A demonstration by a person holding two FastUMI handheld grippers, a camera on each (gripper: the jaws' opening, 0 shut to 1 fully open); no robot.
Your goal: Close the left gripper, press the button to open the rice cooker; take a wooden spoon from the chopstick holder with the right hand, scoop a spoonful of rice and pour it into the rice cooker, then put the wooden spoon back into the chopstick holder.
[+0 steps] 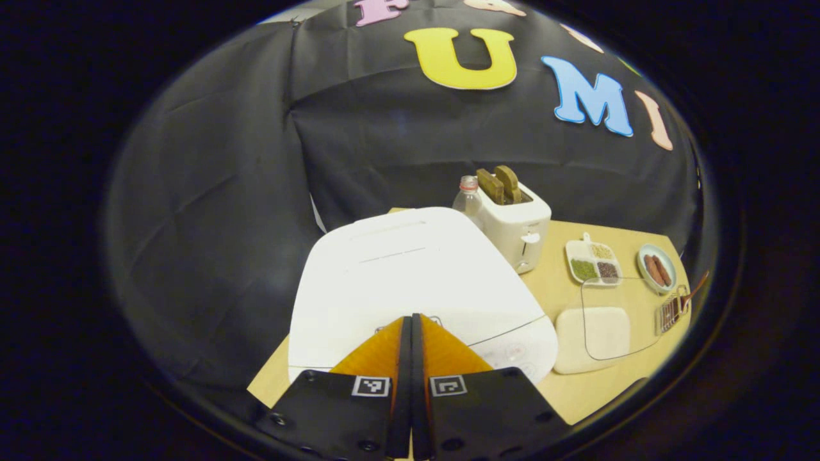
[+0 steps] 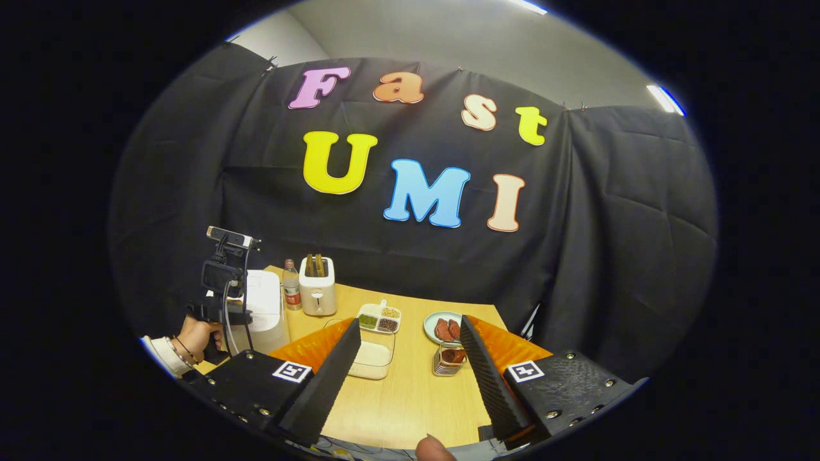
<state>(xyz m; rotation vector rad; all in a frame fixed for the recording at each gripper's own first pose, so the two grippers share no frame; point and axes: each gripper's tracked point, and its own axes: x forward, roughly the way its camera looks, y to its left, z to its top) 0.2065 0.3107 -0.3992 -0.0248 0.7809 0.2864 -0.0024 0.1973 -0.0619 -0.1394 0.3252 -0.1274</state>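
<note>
1. Left gripper view: left gripper (image 1: 412, 318) w/ fingers pressed together, nothing between them, tips low over front of closed rice cooker (image 1: 410, 282), right by its control panel; contact w/ button can't tell.
2. Same view: rice cooker lid down, sits at left end of wooden table (image 1: 576, 390). Behind it a clear bottle (image 1: 468, 200) and white toaster (image 1: 517, 227) w/ 2 brown slices up top.
3. Same view, right of cooker: clear rice container (image 1: 592, 336) w/ white rice, near table front. Beyond it a 3-part grain tray (image 1: 593, 262) and a small plate (image 1: 656, 268) w/ sausages.
4. Same view, far right edge: chopstick holder (image 1: 669, 314) w/ wooden spoon (image 1: 695, 289) handle sticking out, tilted right.
5. Right gripper view: right gripper (image 2: 410, 349) held above table front, pointed level toward back wall, fingers spread wide, holding nothing. Fingertip of a person at bottom edge.
6. Same view: between the fingers, rice container (image 2: 373, 358), grain tray (image 2: 380, 318), plate (image 2: 442, 328) and chopstick holder (image 2: 448, 358), holder just beside the right finger in the picture.
7. Same view, far left: a hand (image 2: 195, 337) w/ bracelets and white cuff grips handle of left gripper (image 2: 225, 307), held upright against rice cooker (image 2: 264, 310). Bottle (image 2: 292, 285) and toaster (image 2: 318, 286) behind.
</note>
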